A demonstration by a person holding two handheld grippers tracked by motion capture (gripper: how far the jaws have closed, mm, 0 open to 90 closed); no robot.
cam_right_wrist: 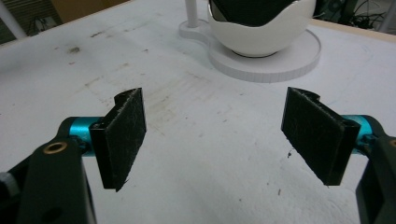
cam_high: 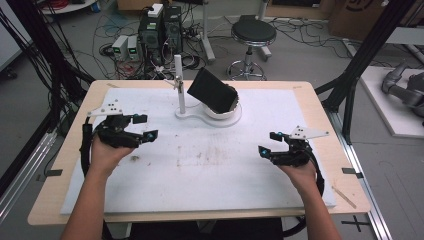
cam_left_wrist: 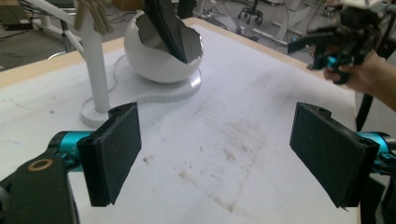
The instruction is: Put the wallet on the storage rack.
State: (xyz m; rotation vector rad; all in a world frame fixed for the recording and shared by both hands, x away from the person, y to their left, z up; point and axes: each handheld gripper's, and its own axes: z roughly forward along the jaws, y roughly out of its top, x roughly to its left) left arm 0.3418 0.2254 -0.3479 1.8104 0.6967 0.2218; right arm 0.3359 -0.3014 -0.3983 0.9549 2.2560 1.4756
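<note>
Near edge, high view: two forearms come in from the bottom, each hand gripping a two-jaw tool over the white mat [cam_high: 200, 175] that covers most of the wooden table [cam_high: 55, 200]. Left gripper [cam_high: 142, 127] sits at the left of the mat, jaws spread wide and pointing right, nothing between them; its own view confirms it, both black pads [cam_left_wrist: 114, 154] well apart with bare mat in the gap. Right gripper [cam_high: 270, 144] at the right of the mat, jaws likewise parted and empty, pointing left; its own view shows the pads [cam_right_wrist: 123, 137] well apart over the mat. The two tools are well apart from each other, both clear of everything else on the table. Grey three-cornered plate on top of each. Mid-mat: brownish stains [cam_high: 200, 155] scattered across the centre, some between the grippers. Far centre of the mat: a white flat base [cam_high: 200, 114] carrying a thin white upright post [cam_high: 179, 82] on its left lobe and a white round cup [cam_high: 222, 110], jagged-rimmed like a broken eggshell, on its right lobe. A dark flat slab [cam_high: 212, 90] stands tilted inside the cup, leaning up and to the left toward the post. Beyond the table: a black round stool [cam_high: 253, 34], computer towers [cam_high: 161, 27] and tangled cables on the floor.
</note>
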